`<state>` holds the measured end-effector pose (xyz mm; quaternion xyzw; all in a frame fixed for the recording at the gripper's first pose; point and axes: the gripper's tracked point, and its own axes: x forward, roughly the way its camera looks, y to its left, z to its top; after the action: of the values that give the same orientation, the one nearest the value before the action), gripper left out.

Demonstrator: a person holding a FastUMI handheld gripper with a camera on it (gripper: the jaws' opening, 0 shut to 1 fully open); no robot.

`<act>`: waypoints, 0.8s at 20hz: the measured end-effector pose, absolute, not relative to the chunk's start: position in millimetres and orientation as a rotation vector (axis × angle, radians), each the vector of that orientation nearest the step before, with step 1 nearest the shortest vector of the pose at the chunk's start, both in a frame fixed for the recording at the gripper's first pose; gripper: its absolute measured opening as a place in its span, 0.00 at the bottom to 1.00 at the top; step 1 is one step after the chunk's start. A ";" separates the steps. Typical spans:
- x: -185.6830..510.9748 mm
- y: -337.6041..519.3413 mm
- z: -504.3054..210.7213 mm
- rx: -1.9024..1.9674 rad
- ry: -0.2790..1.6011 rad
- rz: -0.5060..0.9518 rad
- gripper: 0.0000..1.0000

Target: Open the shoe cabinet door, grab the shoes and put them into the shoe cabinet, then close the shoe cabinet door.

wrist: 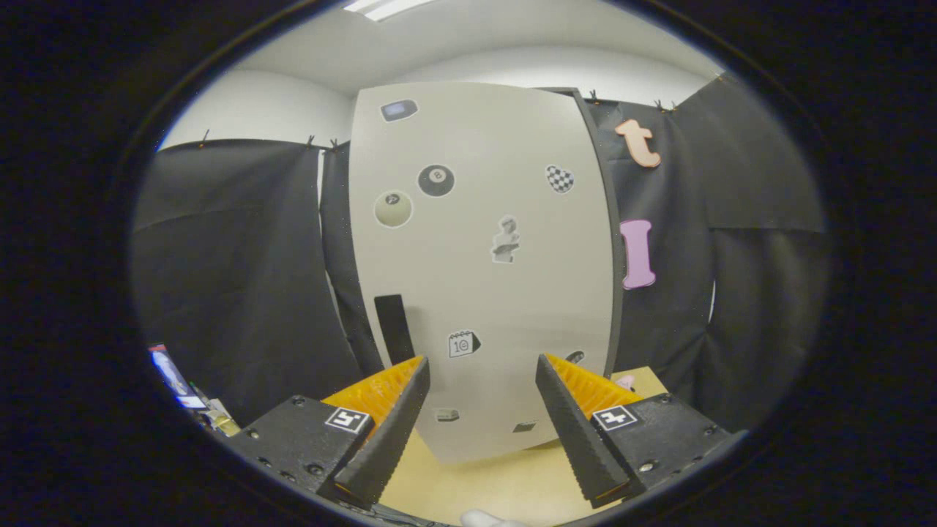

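Note:
The shoe cabinet's pale door (483, 278), dotted with stickers, stands upright straight ahead of the fingers and looks closed against its dark frame. A black vertical handle (394, 328) sits low on the door's left side, just above the left finger (384, 432). My gripper (482, 380) is open, its fingers spread wide with nothing between them, close in front of the door's lower part. A small white piece (487, 519), maybe a shoe, shows on the wooden surface beneath the fingers. A bit of pink (624, 380) peeks out beside the right finger.
The cabinet stands on a light wooden surface (476, 483). Black cloth walls (241, 278) hang on both sides of the cabinet. Some colourful clutter (179, 384) lies low at the left, beyond the left finger.

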<state>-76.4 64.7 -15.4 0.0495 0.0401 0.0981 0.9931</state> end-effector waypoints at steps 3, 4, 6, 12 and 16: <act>-87.4 47.9 -11.8 0.077 0.073 0.142 0.96; -92.2 42.1 -8.8 0.073 0.066 0.123 0.96; -100.7 31.0 -4.8 0.066 0.062 0.087 0.96; -126.7 4.6 14.2 0.074 0.035 0.003 0.96; -142.1 -3.6 20.9 0.082 0.034 -0.038 0.96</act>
<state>-142.1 -3.6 20.9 0.0408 0.0172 -0.0190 0.9988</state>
